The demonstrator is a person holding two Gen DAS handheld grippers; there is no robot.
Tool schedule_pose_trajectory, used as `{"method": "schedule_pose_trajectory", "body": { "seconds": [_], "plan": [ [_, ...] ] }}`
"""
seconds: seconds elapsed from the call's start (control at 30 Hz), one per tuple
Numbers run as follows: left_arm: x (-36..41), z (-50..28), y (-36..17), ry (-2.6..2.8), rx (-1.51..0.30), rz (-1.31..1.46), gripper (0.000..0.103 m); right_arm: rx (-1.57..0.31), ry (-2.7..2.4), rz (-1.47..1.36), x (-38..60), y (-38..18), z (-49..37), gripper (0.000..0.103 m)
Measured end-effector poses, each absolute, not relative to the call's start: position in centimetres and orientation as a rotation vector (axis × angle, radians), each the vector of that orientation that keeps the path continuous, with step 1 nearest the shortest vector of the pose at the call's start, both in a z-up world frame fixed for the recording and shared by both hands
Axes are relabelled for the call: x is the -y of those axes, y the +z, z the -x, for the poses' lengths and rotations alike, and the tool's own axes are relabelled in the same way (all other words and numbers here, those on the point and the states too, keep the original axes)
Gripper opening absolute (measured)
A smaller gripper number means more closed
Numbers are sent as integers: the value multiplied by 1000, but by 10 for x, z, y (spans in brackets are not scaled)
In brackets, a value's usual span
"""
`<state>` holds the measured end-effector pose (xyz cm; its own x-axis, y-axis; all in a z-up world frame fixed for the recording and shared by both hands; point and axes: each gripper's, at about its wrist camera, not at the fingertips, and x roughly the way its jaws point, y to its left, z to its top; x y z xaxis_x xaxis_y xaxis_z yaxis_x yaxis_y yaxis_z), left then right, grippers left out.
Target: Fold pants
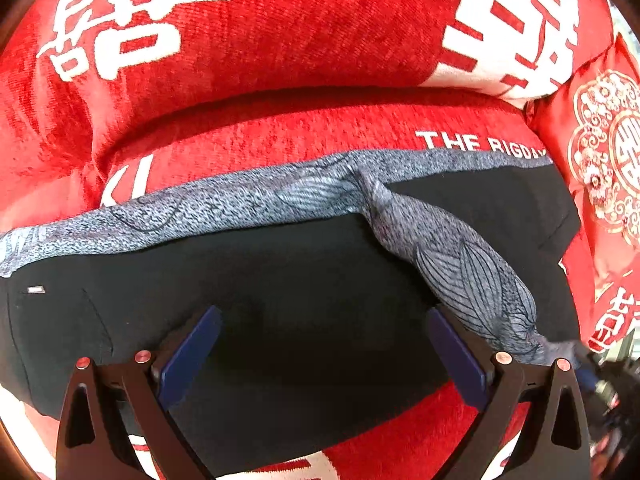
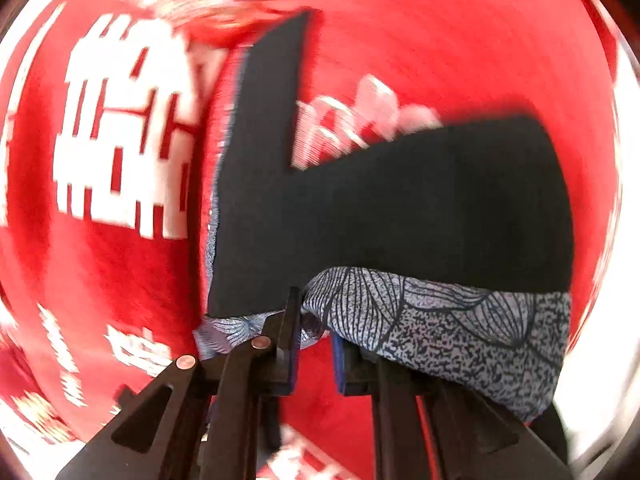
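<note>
The pants (image 1: 304, 292), black with a grey leaf-printed lining, are spread across a red bedspread (image 1: 280, 40) printed with large white characters. In the left wrist view they lie flat in the near half of the scene, the grey lining shown as a band along their far edge and as a twisted strip running from the middle toward the near right. A red embroidered cushion (image 1: 600, 160) is seen at the far right, touching the bedspread.

The left tool (image 1: 324, 344) is held wide apart, its blue-padded fingers (image 1: 192, 356) poised over the black cloth near its near edge; nothing is gripped between them, and contact with the cloth cannot be told.

In the right wrist view, which is blurred, the pants (image 2: 420, 208) are seen partly lifted, with a black leg stretching to the far side and the grey lining hanging along the near edge. The right tool (image 2: 314, 344) is drawn nearly together, and the grey lining is pinched between its fingers (image 2: 290, 336), bunched just at the tips. The red bedspread (image 2: 120, 280) is seen beneath.
</note>
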<state>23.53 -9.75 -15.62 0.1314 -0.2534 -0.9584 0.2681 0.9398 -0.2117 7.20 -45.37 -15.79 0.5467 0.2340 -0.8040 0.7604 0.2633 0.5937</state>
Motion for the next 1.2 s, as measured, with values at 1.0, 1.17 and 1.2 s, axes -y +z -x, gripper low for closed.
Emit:
{"method": "schedule_pose_trajectory", "body": {
  "seconds": [1.0, 1.17, 1.2],
  "plan": [
    [40, -290, -193, -45, -1490, 181, 103, -1313, -432, -233, 517, -189, -299, 57],
    [31, -282, -165, -103, -1355, 220, 103, -1148, 53, 9, 381, -139, -306, 63],
    [34, -282, -165, -114, -1345, 171, 103, -1139, 140, 28, 354, -138, -305, 67]
  ]
}}
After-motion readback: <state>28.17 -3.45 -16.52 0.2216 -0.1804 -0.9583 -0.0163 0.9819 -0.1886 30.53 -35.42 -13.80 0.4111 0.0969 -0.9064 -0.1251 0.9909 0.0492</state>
